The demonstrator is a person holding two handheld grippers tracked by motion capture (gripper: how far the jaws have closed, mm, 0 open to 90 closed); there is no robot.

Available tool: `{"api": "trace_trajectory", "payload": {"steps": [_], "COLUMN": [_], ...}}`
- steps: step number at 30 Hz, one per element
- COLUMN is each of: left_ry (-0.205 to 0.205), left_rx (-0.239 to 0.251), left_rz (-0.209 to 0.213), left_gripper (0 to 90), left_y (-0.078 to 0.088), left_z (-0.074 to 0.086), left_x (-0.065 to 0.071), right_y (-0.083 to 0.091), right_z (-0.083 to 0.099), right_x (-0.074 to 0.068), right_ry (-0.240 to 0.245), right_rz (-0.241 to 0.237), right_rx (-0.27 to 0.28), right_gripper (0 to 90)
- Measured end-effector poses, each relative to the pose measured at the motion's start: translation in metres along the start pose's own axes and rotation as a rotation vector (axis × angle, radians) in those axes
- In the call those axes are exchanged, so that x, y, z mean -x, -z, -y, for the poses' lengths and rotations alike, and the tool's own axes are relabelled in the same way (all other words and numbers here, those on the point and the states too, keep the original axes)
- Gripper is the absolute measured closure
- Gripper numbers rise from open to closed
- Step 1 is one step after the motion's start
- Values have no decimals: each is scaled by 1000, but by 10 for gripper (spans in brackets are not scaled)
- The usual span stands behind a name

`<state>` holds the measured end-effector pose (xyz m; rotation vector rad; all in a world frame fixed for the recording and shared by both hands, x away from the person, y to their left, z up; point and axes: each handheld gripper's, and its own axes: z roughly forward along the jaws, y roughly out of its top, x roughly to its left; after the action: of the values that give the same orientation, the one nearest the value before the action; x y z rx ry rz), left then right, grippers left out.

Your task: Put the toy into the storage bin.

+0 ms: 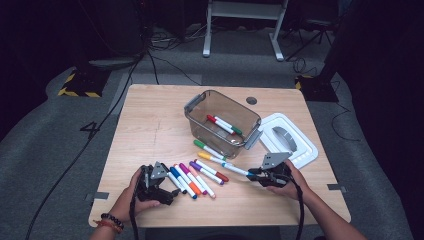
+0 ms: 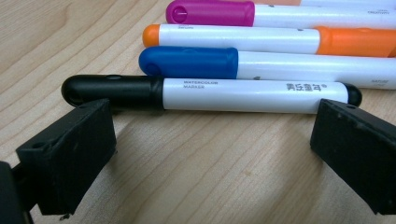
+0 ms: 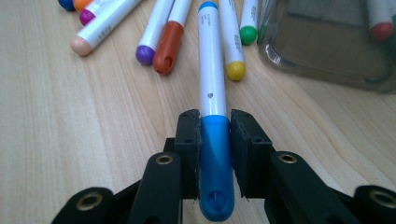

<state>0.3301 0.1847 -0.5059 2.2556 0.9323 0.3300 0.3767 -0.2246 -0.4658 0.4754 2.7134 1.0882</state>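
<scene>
My right gripper is shut on the cap end of a light-blue marker, whose white barrel points away toward the clear bin. In the high view the right gripper sits near the table's front right, with the light-blue marker sticking out to its left. My left gripper stands open low over the table; a black marker lies crosswise just beyond its jaw tips, untouched. From above, the left gripper is at the left end of a row of markers.
Blue, orange and magenta markers lie behind the black one. The clear bin at mid-table holds two markers. Green and yellow markers lie before it. A white lid rests at the right.
</scene>
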Motion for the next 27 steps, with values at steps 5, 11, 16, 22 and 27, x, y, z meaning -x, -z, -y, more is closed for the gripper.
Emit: {"api": "trace_trajectory", "payload": {"steps": [5, 11, 16, 22, 27], "left_ry": [0, 0, -1, -1, 0], "left_rx": [0, 0, 0, 0, 0], "left_rz": [0, 1, 0, 0, 0], "left_gripper": [5, 5, 5, 5, 5], "left_y": [0, 0, 0, 0, 0], "left_z": [0, 0, 0, 0, 0], "left_x": [0, 0, 0, 0, 0], "right_y": [13, 26, 34, 50, 59], "right_z": [-5, -15, -28, -45, -61], "right_x": [-3, -10, -18, -20, -15], "right_ry": [12, 29, 58, 75, 83], "right_rz": [-11, -4, -7, 19, 47], "right_rx": [38, 86, 110, 146, 172], "right_gripper": [738, 738, 738, 738, 738]}}
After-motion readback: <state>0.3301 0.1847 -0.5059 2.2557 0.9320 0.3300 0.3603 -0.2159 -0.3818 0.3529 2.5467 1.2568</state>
